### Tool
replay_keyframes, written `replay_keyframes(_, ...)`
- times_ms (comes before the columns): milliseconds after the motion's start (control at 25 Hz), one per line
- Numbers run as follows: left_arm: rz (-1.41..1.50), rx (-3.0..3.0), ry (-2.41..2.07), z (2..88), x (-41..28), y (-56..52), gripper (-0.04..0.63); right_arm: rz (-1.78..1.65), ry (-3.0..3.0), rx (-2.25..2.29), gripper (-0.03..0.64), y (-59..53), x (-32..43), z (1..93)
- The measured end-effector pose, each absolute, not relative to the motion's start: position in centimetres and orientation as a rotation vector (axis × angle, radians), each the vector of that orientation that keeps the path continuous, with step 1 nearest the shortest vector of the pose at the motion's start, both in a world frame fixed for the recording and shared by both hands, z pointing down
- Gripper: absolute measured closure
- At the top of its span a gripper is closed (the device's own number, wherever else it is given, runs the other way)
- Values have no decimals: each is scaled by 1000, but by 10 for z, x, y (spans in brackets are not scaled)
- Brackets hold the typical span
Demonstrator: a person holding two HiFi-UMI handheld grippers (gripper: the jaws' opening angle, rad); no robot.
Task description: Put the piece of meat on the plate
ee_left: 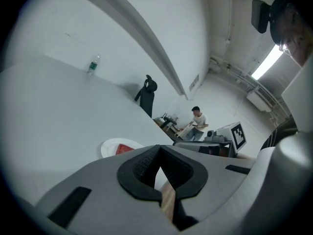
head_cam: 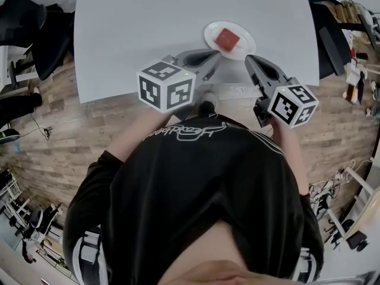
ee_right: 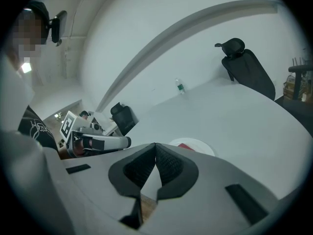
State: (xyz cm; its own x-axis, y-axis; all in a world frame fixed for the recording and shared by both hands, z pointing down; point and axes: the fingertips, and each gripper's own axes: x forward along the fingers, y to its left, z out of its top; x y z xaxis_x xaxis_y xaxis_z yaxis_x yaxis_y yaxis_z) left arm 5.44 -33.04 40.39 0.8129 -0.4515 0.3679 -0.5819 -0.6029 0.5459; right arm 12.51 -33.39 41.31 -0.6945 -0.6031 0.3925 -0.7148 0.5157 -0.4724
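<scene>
I look steeply down over my black shirt at a white desk above a wooden floor. A round white plate sits on the desk near its close edge, and the red piece of meat lies on it, roughly in the middle.

My left hand-held gripper points toward the plate from the lower left, and its tip is just beside the plate's near rim. In the left gripper view its two black-padded jaws meet at the tips with nothing between them. The plate and meat show on the desk beyond the jaws, clear of them.

My right hand-held gripper points toward the plate from the lower right, with its tip close to the rim on that side. In the right gripper view its jaws are also closed together at the tips and carry nothing. The plate peeks out just past them, with a sliver of red meat.

Each hand-held gripper has a cube with black and white square markers at its back end, the left one nearer the desk edge and the right one out over the floor.

At the far edge of the desk stands a small clear bottle. A black office chair stands at the desk's far edge. In the left gripper view, a person stands far off in the room.
</scene>
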Motion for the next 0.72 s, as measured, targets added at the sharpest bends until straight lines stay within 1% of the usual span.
replay_keyframes(320,271,2396,-675,385,36,-262,588,832,-2622,1182,611,-264,97,383)
replay_keyframes(720,271,2456,-614,371,-9,-160,588,747,-2662,1262,611,-156,48,361)
